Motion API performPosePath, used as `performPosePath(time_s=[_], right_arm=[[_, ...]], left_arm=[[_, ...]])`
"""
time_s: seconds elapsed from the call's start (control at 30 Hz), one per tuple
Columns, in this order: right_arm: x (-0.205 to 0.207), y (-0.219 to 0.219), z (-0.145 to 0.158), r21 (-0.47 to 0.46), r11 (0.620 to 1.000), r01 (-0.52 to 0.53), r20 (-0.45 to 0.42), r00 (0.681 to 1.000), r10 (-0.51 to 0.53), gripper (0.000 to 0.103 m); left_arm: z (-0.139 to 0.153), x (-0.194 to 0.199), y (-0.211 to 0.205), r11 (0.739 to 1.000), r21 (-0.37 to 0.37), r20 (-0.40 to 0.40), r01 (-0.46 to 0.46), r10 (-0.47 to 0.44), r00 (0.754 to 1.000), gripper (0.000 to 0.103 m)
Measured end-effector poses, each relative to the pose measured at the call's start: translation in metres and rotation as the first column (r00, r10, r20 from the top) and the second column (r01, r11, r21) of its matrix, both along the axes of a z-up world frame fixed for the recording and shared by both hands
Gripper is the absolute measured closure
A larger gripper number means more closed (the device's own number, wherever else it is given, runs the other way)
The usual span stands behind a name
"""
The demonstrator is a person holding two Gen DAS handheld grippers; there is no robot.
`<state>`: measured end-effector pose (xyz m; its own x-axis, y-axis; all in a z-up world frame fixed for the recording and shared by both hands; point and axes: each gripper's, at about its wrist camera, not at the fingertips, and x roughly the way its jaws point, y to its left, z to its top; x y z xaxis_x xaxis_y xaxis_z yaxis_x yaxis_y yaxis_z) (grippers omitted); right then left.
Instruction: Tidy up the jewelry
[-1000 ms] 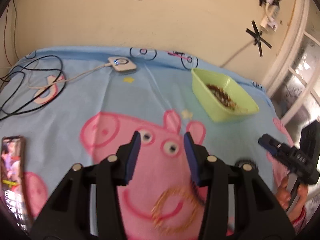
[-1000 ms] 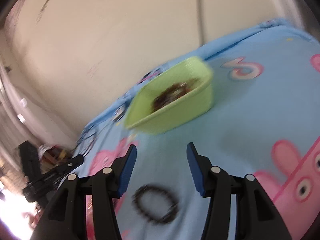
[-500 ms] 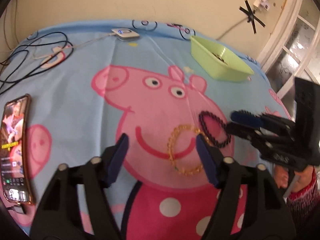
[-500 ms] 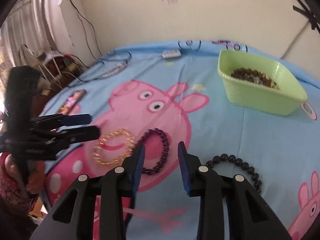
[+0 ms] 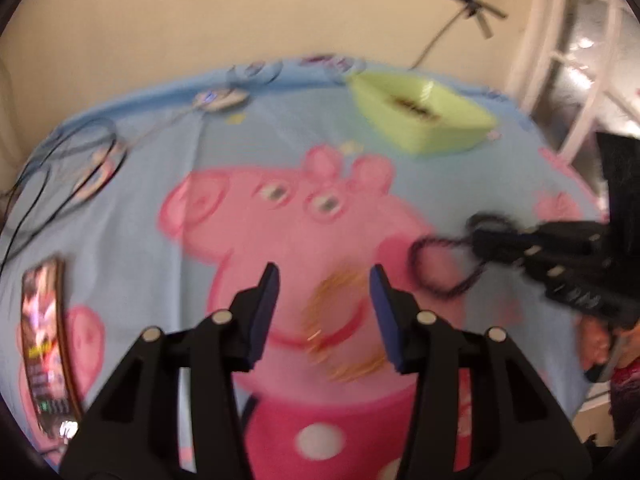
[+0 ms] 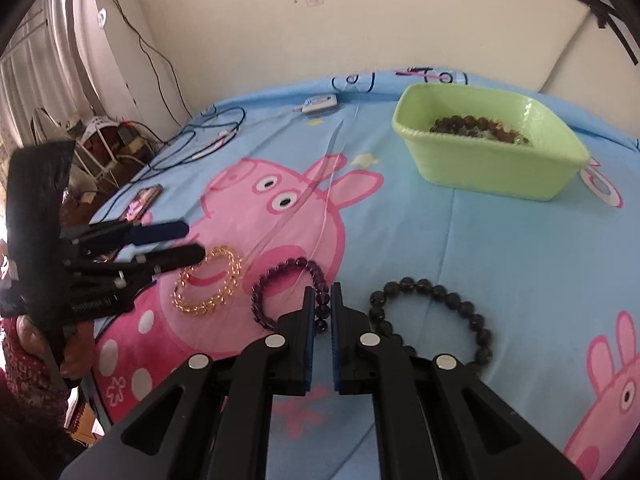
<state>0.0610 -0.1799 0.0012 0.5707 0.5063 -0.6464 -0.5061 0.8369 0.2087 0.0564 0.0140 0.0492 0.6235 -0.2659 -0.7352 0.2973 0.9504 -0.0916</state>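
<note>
Right tool point(image 6: 321, 312) clamped on the purple bead bracelet point(image 6: 288, 268), a near-side bead pinched between its pads. Left tool point(image 5: 324, 276) closing, jaws apart around the gold bracelet point(image 5: 340, 320) lying under its tips on the bed sheet point(image 6: 500, 248); no grip visible yet. Black bead bracelet point(image 6: 440, 300) just right of the right tool, untouched. Green tub point(image 6: 492, 160) well ahead, already holding some beaded pieces. Three bracelets left to move, by the look of it.
</note>
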Motion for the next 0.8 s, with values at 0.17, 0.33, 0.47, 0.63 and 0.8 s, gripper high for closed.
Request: performPosePath(time_s=[0.17, 0.33, 0.47, 0.63, 0.8], right_arm=[[0.001, 0.002, 0.007, -0.018, 1.000, 0.008, 0.036, 0.999, -0.007, 0.103], [0.002, 0.003, 0.010, -0.019, 1.000, 0.016, 0.066, 0.998, -0.014, 0.103], [0.001, 0.000, 0.015, 0.001, 1.000, 0.013, 0.085, 0.996, -0.014, 0.103], [-0.003, -0.005, 0.033, 0.027, 1.000, 0.016, 0.139, 0.990, -0.020, 0.103], [0.011, -0.025, 0.063, 0.080, 0.995, 0.052, 0.199, 0.978, -0.067, 0.103]], left_arm=[[-0.004, 0.012, -0.047, 0.985, 0.110, -0.009, 0.134, -0.134, 0.991, 0.058], [-0.016, 0.023, -0.063, 0.977, 0.075, -0.063, 0.200, -0.196, 0.979, 0.058], [-0.029, 0.034, -0.067, 0.977, 0.061, -0.098, 0.206, -0.200, 0.975, 0.087], [-0.014, 0.047, -0.063, 0.981, -0.004, -0.094, 0.196, -0.195, 0.976, 0.096], [0.033, 0.073, -0.076, 0.975, -0.033, -0.014, 0.221, -0.222, 0.975, 0.096]])
